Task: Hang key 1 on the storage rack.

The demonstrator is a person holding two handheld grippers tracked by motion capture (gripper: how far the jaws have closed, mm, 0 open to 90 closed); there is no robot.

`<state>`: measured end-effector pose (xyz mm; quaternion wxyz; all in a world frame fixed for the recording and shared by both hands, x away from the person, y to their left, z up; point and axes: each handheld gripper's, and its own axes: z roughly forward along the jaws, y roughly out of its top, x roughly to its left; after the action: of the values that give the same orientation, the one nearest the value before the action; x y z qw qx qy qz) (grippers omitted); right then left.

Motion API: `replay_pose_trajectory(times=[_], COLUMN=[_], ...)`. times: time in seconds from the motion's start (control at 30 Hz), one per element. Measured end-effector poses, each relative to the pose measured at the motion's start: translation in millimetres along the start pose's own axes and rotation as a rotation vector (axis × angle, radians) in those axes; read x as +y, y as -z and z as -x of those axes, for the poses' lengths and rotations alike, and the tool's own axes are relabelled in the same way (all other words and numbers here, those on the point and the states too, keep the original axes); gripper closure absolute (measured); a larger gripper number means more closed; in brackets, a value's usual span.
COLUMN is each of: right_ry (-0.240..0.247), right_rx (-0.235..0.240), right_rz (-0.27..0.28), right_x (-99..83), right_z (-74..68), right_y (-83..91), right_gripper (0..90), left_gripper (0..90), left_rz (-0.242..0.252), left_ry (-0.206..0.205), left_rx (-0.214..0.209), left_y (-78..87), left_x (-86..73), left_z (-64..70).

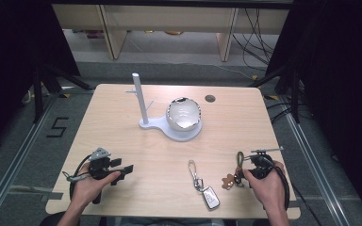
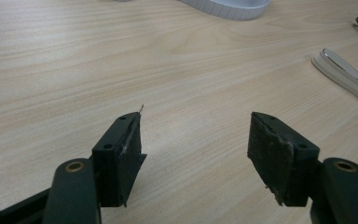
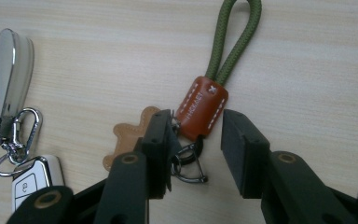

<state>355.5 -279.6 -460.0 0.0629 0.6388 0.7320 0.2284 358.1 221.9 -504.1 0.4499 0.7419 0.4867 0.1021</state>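
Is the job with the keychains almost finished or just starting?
Just starting, it seems. Nothing hangs on the white stand yet. In hand: the right gripper has its jaws either side of the green-loop keychain, not yet closed on it. The car key lies on the table untouched, and the left gripper waits open, holding nothing.

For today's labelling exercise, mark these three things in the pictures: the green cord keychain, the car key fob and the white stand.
green cord keychain (image 3: 202,108), right gripper view, on its brown leather tab.
car key fob (image 1: 210,197), high view, on its white body.
white stand (image 1: 139,96), high view, on its upright post.
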Motion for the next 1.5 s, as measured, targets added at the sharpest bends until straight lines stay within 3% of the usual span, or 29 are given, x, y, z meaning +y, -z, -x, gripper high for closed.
replay_pose_trajectory(times=[0.03,0.17,0.2,0.23,0.27,0.3,0.33,0.37,0.4,0.43,0.5,0.53,0.6,0.63,0.67,0.7,0.8,0.87,0.9,0.93,1.0,1.1,1.13,1.17,1.23,1.33,1.4,1.47,1.5], right_ry=[-0.051,-0.098,-0.261,-0.096,-0.096,-0.141,-0.154,-0.146,-0.198,-0.152,-0.143,-0.191,-0.172,-0.220,-0.220,-0.172,-0.124,-0.123,-0.119,-0.147,-0.158,-0.191,-0.191,-0.157,-0.162,-0.239,-0.231,-0.233,-0.240], right_rx=[-0.004,-0.002,0.002,-0.012,-0.012,-0.007,-0.009,-0.006,-0.009,-0.012,-0.008,-0.026,-0.023,-0.019,-0.019,-0.054,-0.096,-0.073,-0.071,-0.077,-0.089,-0.089,-0.089,-0.096,-0.105,-0.123,-0.130,-0.134,-0.133], right_rz=[-0.032,-0.086,-0.112,-0.121,-0.121,-0.144,-0.176,-0.189,-0.211,-0.198,-0.226,-0.266,-0.277,-0.290,-0.290,-0.315,-0.311,-0.287,-0.329,-0.331,-0.319,-0.350,-0.350,-0.341,-0.340,-0.396,-0.393,-0.378,-0.405], right_x=[2.3,12.9,14.5,16.8,16.8,20.9,23.5,25.6,28.5,30.2,33.3,39.4,42.1,46.9,46.9,50.9,53.4,54.0,55.0,55.5,56.0,58.1,58.1,57.7,57.9,60.8,61.3,61.2,62.9], right_z=[-3.1,-2.5,-13.9,-1.6,-1.6,-4.7,-5.7,-4.8,-8.3,-5.1,-4.1,-6.5,-6.6,-10.1,-10.1,-6.9,-2.1,-2.4,-0.7,-2.2,-0.6,-1.5,-1.5,0.5,0.0,-7.0,-6.7,-7.1,-7.9], right_y=[1.7,0.9,0.8,-0.3,-0.3,-1.2,-1.2,-2.4,-2.4,-4.5,-4.7,-6.0,-6.3,-7.6,-7.6,-9.5,-13.4,-15.7,-16.1,-17.4,-22.6,-26.3,-26.3,-28.8,-32.8,-35.5,-36.5,-38.3,-37.4], right_gripper=[63.2,60.8,60.1,59.9,59.9,59.6,59.6,59.8,60.5,60.8,61.4,62.8,62.9,64.1,64.1,63.6,63.1,63.2,62.7,62.6,61.7,60.6,60.6,60.6,60.7,61.1,61.2,61.1,61.0], left_gripper=[34.8,35.1,35.1,35.2,35.3,35.3,35.3,35.3,35.3,35.2,35.3,35.3,35.3,35.2,35.2,35.3,35.3,35.3,35.2,35.2,35.2,35.2,35.2,35.2,35.2,35.2,35.2,35.2,35.2], left_rz=[-0.002,-0.014,-0.014,-0.012,-0.012,-0.015,-0.015,-0.016,-0.016,-0.031,-0.017,-0.021,-0.011,-0.013,-0.013,-0.013,-0.008,-0.008,-0.009,-0.018,-0.007,-0.018,-0.018,-0.013,-0.017,-0.020,-0.031,-0.017,-0.025], left_ry=[-0.002,-0.005,-0.005,-0.009,-0.009,-0.021,-0.021,-0.025,-0.025,-0.043,-0.030,-0.034,-0.029,-0.026,-0.026,-0.025,-0.022,-0.022,-0.022,-0.033,-0.023,-0.031,-0.031,-0.028,-0.031,-0.030,-0.045,-0.030,-0.040], left_rx=[0.000,0.002,0.002,0.009,0.009,0.010,0.010,0.002,0.002,-0.005,-0.004,-0.006,-0.005,-0.005,-0.005,0.003,0.002,0.000,-0.001,-0.003,-0.005,-0.009,-0.009,-0.010,-0.010,-0.012,-0.009,-0.017,-0.016], left_y=[-1.8,-3.2,-3.2,-3.7,-3.7,-4.4,-4.4,-4.7,-4.7,-3.7,-4.4,-3.5,-2.2,-1.2,-1.2,-0.5,-0.4,-0.9,-1.1,-1.0,-2.3,-2.6,-2.6,-3.3,-3.9,-4.5,-3.6,-4.6,-4.0], left_x=[2.0,6.3,6.3,7.4,7.4,7.4,7.4,7.0,7.0,6.1,5.2,4.8,4.2,4.4,4.4,5.1,6.3,6.7,6.8,7.0,6.5,5.7,5.7,5.5,5.5,5.6,5.7,5.3,5.4], left_z=[-0.1,0.2,0.2,0.5,0.5,2.0,2.0,3.6,3.6,3.3,4.7,4.8,5.6,4.7,4.7,3.7,3.8,4.2,4.5,4.0,5.6,6.5,6.5,7.2,7.3,7.7,7.3,8.5,7.7])
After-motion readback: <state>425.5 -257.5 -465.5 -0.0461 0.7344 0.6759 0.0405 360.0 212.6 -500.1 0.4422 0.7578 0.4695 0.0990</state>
